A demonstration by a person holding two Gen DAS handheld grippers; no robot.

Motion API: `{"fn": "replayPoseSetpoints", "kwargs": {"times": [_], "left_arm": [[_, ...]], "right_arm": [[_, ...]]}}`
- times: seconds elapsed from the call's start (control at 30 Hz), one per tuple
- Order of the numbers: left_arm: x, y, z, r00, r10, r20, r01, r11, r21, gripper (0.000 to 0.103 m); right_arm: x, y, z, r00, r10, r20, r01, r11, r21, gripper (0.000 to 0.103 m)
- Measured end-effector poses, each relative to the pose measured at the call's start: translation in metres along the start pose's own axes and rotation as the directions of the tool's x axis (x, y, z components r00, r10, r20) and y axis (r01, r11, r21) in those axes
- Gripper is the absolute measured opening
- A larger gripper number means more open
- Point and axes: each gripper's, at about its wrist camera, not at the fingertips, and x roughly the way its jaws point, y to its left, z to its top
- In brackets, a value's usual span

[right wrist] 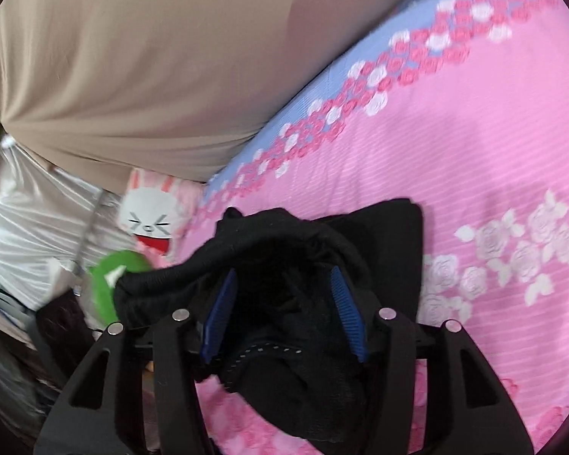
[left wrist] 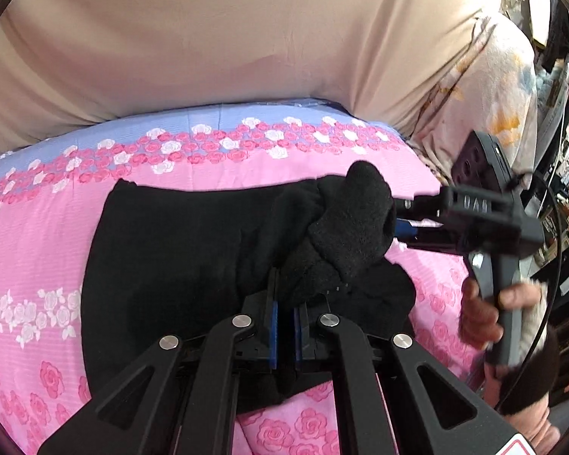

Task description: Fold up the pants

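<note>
Pants [left wrist: 178, 250] lie partly folded on the pink rose bedspread [left wrist: 38, 258], black fleece bunched toward my right. My left gripper [left wrist: 284, 326] is pinched narrow on a fold of them. My right gripper [right wrist: 284, 303] stands wide, its blue pads [right wrist: 345, 303] spread inside a draped end of the cloth. I judge that this loose end could slide off the spread fingers, since nothing clamps it, and the fold would collapse. Only the right view shows the bunny cushion [right wrist: 151, 216] past the bed's edge; only the left shows my right hand [left wrist: 481, 314] on its handle.
</note>
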Motion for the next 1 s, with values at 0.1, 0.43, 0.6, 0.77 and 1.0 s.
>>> {"fn": "replayPoseSetpoints", "kwargs": {"times": [0.1,0.43,0.6,0.77,1.0], "left_arm": [[0.003,-0.003,-0.008,1.0,0.0,-0.007,0.0,1.0,0.011,0.005],[0.013,-0.004,-0.018,0.999,-0.013,-0.031,0.013,1.0,0.006,0.005],[0.017,-0.009,-0.027,0.999,0.013,-0.04,-0.011,0.998,0.058,0.005],[0.029,-0.015,-0.037,0.997,0.019,-0.075,-0.012,0.996,0.094,0.005],[0.036,-0.019,-0.039,0.997,-0.02,-0.078,0.029,0.993,0.115,0.006]], "right_arm": [[0.003,-0.004,0.0,0.998,0.058,-0.024,-0.057,0.998,0.031,0.05],[0.0,-0.006,0.012,0.999,-0.037,-0.026,0.037,0.999,-0.018,0.057],[0.014,-0.015,0.017,0.996,0.015,-0.092,-0.014,1.0,0.002,0.066],[0.024,-0.018,0.013,0.987,0.062,-0.148,-0.061,0.998,0.013,0.068],[0.015,-0.008,0.007,0.974,0.159,-0.161,-0.159,0.987,0.016,0.067]]}}
